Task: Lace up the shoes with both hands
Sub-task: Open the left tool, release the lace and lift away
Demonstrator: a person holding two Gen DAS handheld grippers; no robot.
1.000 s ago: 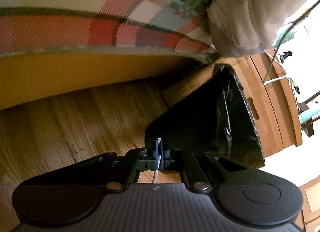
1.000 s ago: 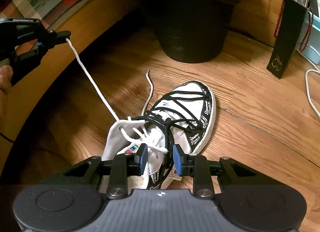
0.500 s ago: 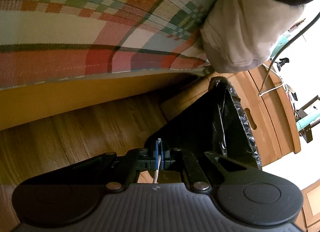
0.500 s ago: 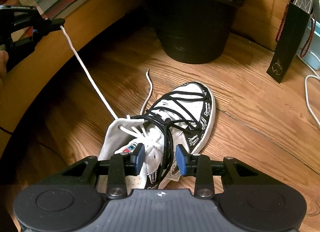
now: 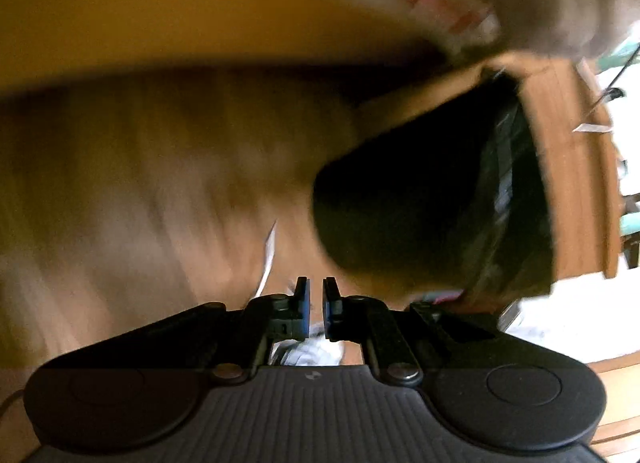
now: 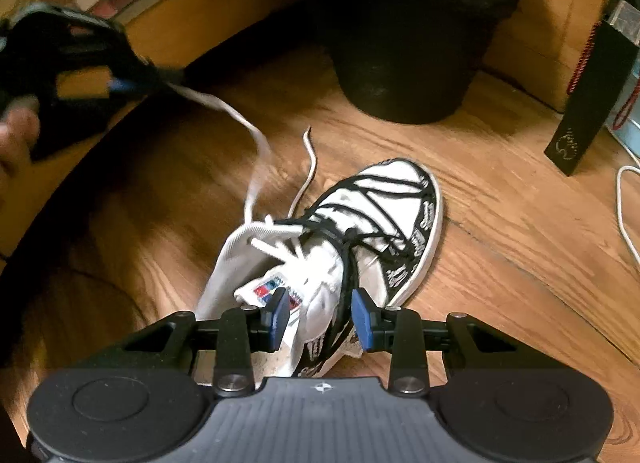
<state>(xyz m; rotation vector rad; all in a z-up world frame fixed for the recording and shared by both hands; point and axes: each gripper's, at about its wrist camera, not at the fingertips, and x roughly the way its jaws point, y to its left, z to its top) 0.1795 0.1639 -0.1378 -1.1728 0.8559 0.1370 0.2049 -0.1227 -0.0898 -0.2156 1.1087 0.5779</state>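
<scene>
One black bin (image 6: 404,43) with a black liner stands beyond the shoe (image 6: 360,231).

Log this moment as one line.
left gripper: jaws slightly parted, white lace slack | right gripper: jaws just opening, straddling shoe collar | lacing unfinished

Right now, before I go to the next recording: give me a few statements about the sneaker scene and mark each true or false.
1. The sneaker lies on a wooden floor. True.
2. The white lace is stretched taut in a straight line. False: it hangs slack in a curve above the floor.
3. A black bin stands beyond the sneaker's toe. True.
4. The black gift bag lies flat beside the sneaker. False: it stands on end, well off to the right of the bin.
</scene>
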